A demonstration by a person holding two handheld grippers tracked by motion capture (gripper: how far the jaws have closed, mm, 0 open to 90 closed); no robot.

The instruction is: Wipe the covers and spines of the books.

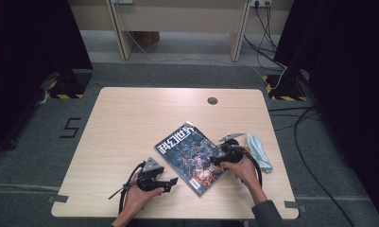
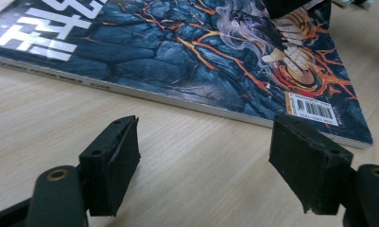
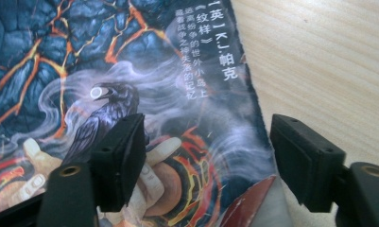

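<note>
Fingers apart on both my grippers, nothing held. Magazine (image 1: 193, 158) flat on table (image 1: 130, 123), near front edge. Right gripper (image 3: 203, 156) over cover's edge; left gripper (image 2: 203, 165) low on wood, facing spine. I think: slide one finger under cover edge, pinch gently, lift slow. Cloth (image 1: 259, 150) beside it, leave alone.

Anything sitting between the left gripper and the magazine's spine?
Nothing: in the left gripper view, bare wooden table separates the open left gripper from the magazine.
</note>
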